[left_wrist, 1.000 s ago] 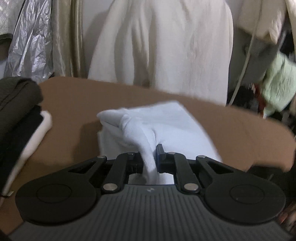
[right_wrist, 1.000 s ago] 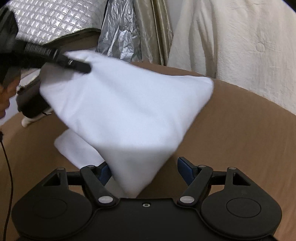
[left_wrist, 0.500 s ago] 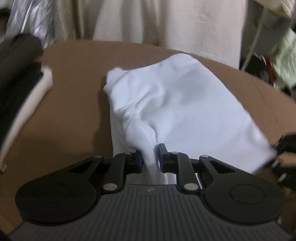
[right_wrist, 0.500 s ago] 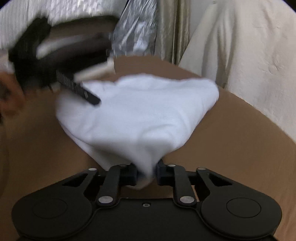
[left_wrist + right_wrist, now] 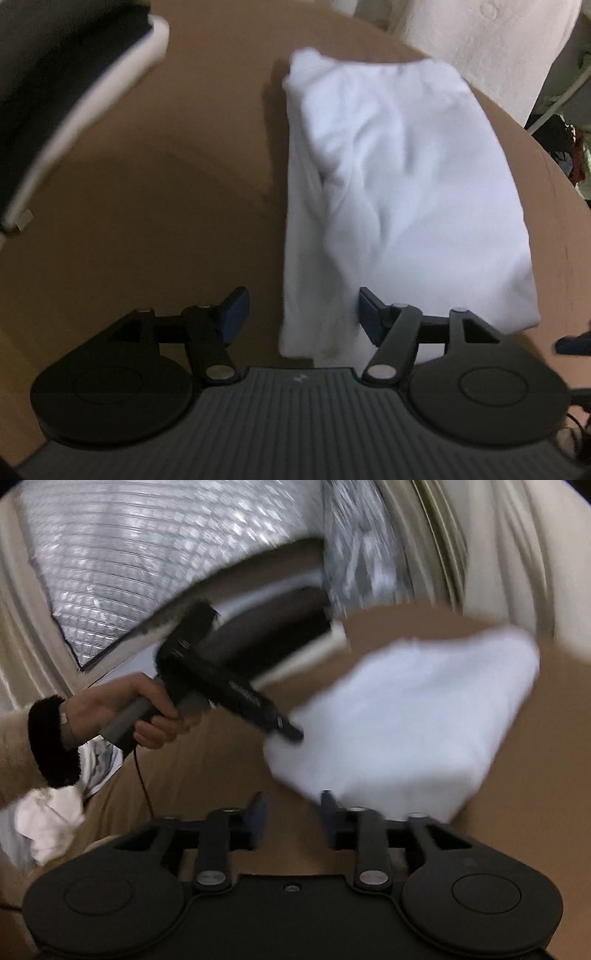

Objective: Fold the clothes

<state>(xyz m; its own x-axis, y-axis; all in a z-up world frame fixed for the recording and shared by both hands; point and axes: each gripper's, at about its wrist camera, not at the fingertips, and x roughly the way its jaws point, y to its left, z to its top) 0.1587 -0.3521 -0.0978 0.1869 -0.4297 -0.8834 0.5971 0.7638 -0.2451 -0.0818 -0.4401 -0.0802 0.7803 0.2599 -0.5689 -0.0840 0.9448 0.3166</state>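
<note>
A folded white garment (image 5: 399,192) lies flat on the brown table (image 5: 155,206), a little wrinkled on top. My left gripper (image 5: 301,317) is open at the garment's near edge, and the near left corner lies loose between its fingers. In the right wrist view the same garment (image 5: 413,716) rests to the right. My right gripper (image 5: 292,812) is open just off its near corner, with only bare table between the fingers. A hand (image 5: 147,716) holds the left gripper (image 5: 236,690), whose tip is at the cloth's left edge.
A stack of folded dark and white clothes (image 5: 62,99) sits at the table's far left, also the stack (image 5: 280,627) in the right wrist view. Silver quilted sheeting (image 5: 155,561) and pale drapes hang behind. A loose white cloth (image 5: 48,819) lies low on the left.
Both grippers were shut on the white garment and holding it up. They have lowered it onto the table, opened and let go, and it now lies flat.
</note>
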